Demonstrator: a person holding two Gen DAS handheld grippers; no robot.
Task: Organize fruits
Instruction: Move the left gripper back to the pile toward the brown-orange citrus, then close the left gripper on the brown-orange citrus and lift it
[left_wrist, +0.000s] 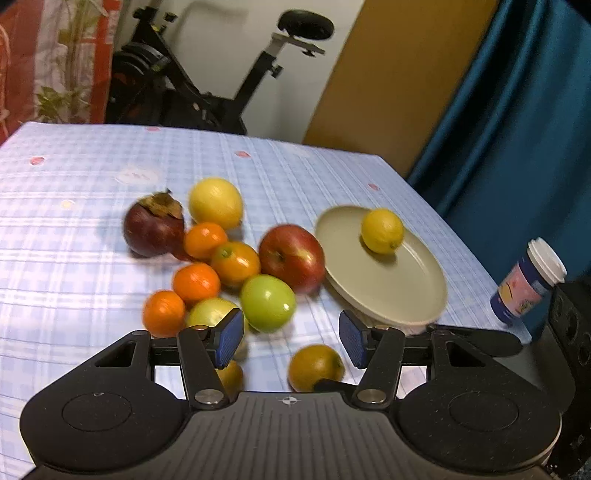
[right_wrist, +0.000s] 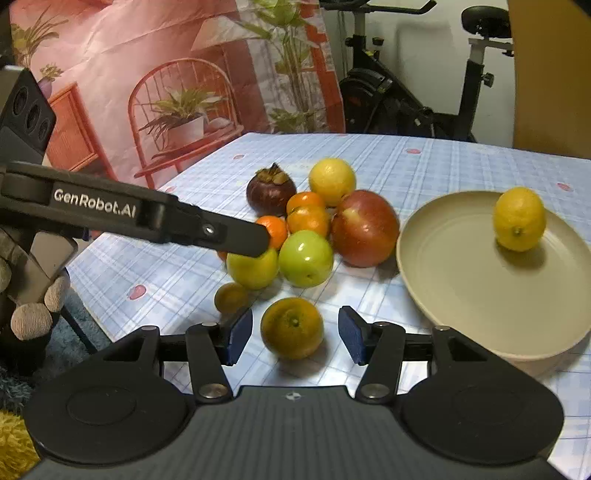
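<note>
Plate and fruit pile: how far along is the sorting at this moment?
Done: one lemon sits on the plate. In hand: nothing; the right gripper is open around a dull orange, and the left gripper is open and empty. Left: the rest of the pile, including the red apple and mangosteen.

Bare tablecloth (left_wrist: 74, 229) lies open across the left and far part of the left wrist frame. The fruit cluster (left_wrist: 229, 258) blocks the centre; a red apple (left_wrist: 291, 256) nearly touches the plate (left_wrist: 413, 295), leaving no gap there. A cup (left_wrist: 526, 282) stands at the right edge. In the right wrist frame, the other gripper's finger (right_wrist: 236, 236) crosses from the left over the cluster.
</note>
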